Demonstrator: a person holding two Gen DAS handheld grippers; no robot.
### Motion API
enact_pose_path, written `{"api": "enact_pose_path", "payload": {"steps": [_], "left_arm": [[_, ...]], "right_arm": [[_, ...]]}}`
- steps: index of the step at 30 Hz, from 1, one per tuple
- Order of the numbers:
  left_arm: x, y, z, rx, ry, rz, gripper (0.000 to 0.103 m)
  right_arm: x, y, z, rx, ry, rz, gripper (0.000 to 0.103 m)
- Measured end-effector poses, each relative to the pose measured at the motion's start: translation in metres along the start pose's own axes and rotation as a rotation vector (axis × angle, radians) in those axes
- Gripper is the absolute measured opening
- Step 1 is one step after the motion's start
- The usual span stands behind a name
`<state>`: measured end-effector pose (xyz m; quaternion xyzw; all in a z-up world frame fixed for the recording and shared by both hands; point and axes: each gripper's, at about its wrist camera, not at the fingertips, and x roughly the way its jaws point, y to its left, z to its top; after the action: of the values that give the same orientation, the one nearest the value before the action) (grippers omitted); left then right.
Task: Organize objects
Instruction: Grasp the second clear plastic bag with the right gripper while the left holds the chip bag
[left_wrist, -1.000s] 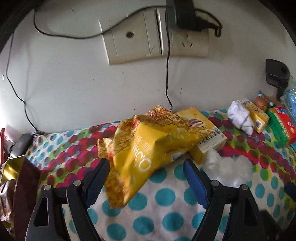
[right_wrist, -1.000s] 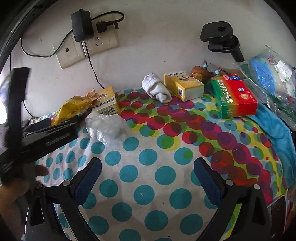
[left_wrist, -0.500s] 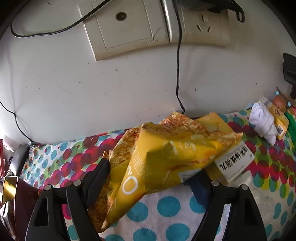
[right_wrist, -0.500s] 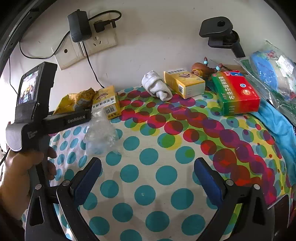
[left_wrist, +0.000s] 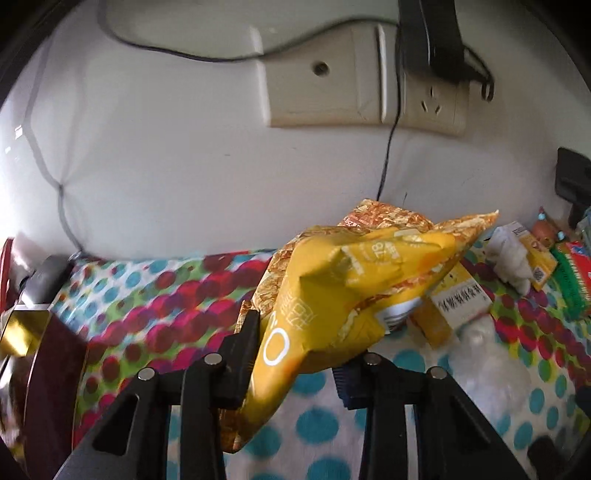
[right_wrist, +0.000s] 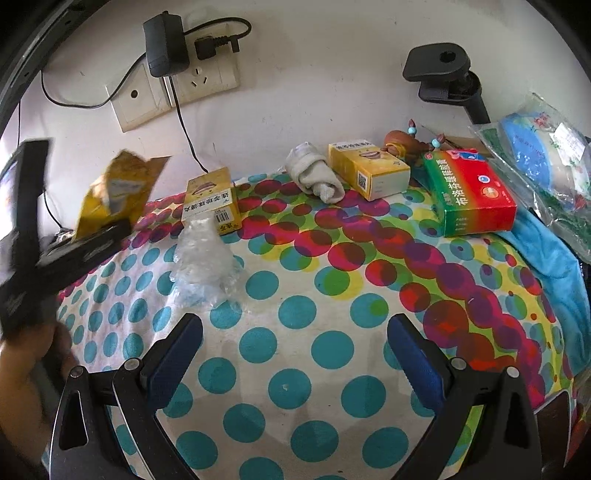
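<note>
At the worktop's back-left edge, by the wall: left gripper (left_wrist: 295, 354) fingers clamp the yellow snack bag (left_wrist: 343, 291), lifted | right gripper (right_wrist: 295, 354) fingers wide, empty | medicine boxes, sock, crumpled plastic unsorted; task barely begun.

White wall (right_wrist: 332, 55) with beige socket plates (right_wrist: 177, 88) beyond the fingers; polka-dot cloth covers the surface (right_wrist: 295, 314); bright daylight at left.

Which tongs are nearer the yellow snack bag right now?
Left. The left tongs are shut on the yellow snack bag, lifted off the cloth; the right tongs hang open over bare dotted cloth, well apart.
</note>
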<state>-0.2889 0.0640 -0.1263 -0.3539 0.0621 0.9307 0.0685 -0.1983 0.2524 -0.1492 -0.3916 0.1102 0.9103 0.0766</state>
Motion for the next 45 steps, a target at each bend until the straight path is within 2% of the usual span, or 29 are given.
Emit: {"api": "enact_pose_path", "payload": {"steps": [7, 12, 15, 19, 22, 26, 32, 33, 35, 36, 37, 39, 40, 42, 45], "left_arm": [[-0.053, 0.032, -0.037, -0.071, -0.042, 0.031, 0.035], [-0.071, 0.055, -0.058, -0.1, -0.049, 0.025, 0.035], [-0.094, 0.051, -0.067, -0.1, -0.076, 0.027, 0.035], [-0.112, 0.051, -0.073, -0.148, -0.095, 0.03, 0.035], [-0.11, 0.053, -0.073, -0.171, -0.077, 0.033, 0.035], [-0.116, 0.05, -0.075, -0.157, -0.104, 0.035, 0.035], [-0.118, 0.049, -0.074, -0.154, -0.116, 0.042, 0.035], [-0.118, 0.049, -0.074, -0.154, -0.116, 0.042, 0.035], [-0.118, 0.049, -0.074, -0.154, -0.116, 0.041, 0.035], [-0.118, 0.049, -0.074, -0.154, -0.114, 0.04, 0.035], [-0.117, 0.049, -0.074, -0.153, -0.111, 0.041, 0.035], [-0.117, 0.048, -0.074, -0.152, -0.11, 0.043, 0.035], [-0.117, 0.048, -0.074, -0.152, -0.111, 0.045, 0.035], [-0.117, 0.048, -0.075, -0.152, -0.11, 0.049, 0.035], [-0.118, 0.046, -0.075, -0.145, -0.116, 0.058, 0.036]], "right_arm": [[-0.001, 0.003, -0.001, -0.015, 0.002, -0.002, 0.101], [-0.007, 0.008, -0.001, -0.053, -0.016, 0.011, 0.103], [-0.004, 0.009, -0.001, -0.06, 0.002, 0.042, 0.103], [0.001, 0.01, 0.0, -0.057, 0.026, 0.029, 0.103], [0.006, 0.018, 0.001, -0.081, 0.042, 0.037, 0.103], [0.005, 0.042, 0.011, -0.157, -0.018, 0.02, 0.103], [0.028, 0.064, 0.032, -0.183, 0.027, -0.05, 0.101], [0.033, 0.063, 0.036, -0.172, 0.036, -0.059, 0.097], [0.04, 0.06, 0.039, -0.14, 0.065, -0.018, 0.072], [0.045, 0.06, 0.04, -0.133, 0.08, -0.018, 0.048], [0.051, 0.061, 0.039, -0.132, 0.097, -0.035, 0.04], [0.055, 0.066, 0.034, -0.171, 0.082, -0.036, 0.039], [0.054, 0.068, 0.032, -0.184, 0.076, -0.039, 0.034], [0.052, 0.067, 0.032, -0.183, 0.067, 0.006, 0.028], [0.045, 0.062, 0.029, -0.166, 0.042, 0.051, 0.026]]}}
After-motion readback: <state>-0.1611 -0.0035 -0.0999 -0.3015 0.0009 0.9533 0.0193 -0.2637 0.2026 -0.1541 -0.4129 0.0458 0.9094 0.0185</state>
